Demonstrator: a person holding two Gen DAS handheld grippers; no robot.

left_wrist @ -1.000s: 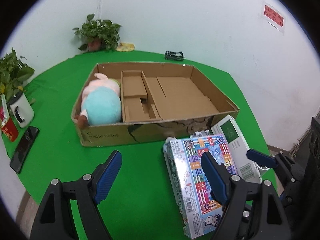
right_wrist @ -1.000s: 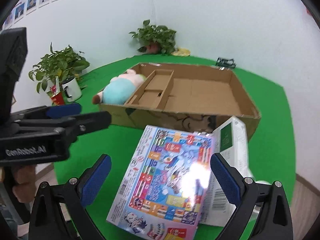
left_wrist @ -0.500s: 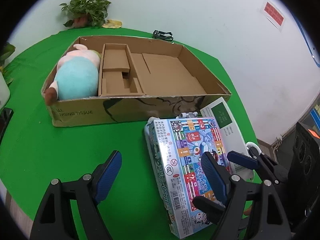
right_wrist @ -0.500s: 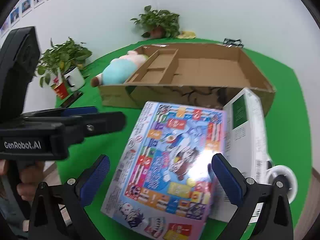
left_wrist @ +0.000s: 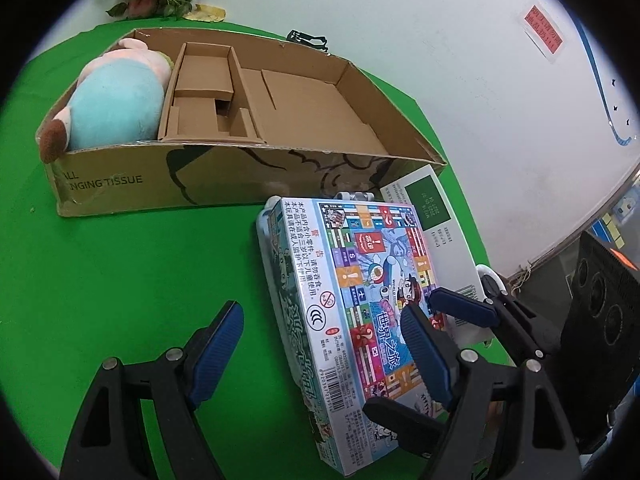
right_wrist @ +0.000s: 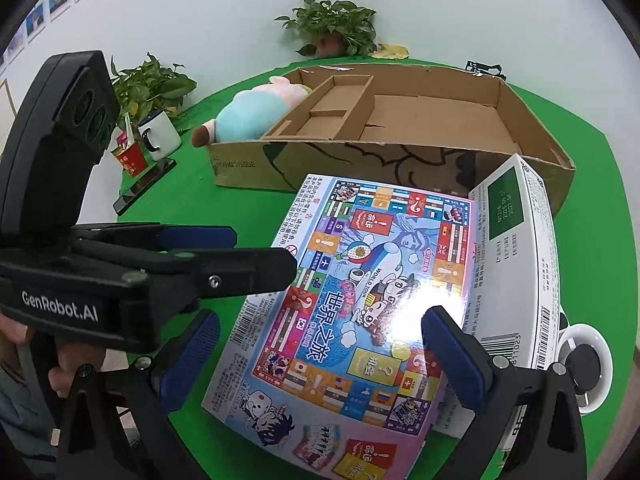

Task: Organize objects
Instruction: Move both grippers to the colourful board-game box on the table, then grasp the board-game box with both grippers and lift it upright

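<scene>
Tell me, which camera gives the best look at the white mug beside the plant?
The right wrist view: the white mug with its black handle stands in plain sight left of the cardboard box. The left wrist view does not show it at all.

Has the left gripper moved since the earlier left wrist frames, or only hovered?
Yes. The left gripper has dropped closer to the colourful game box; the cardboard box and game box now loom larger. Its jaws are open.
</scene>
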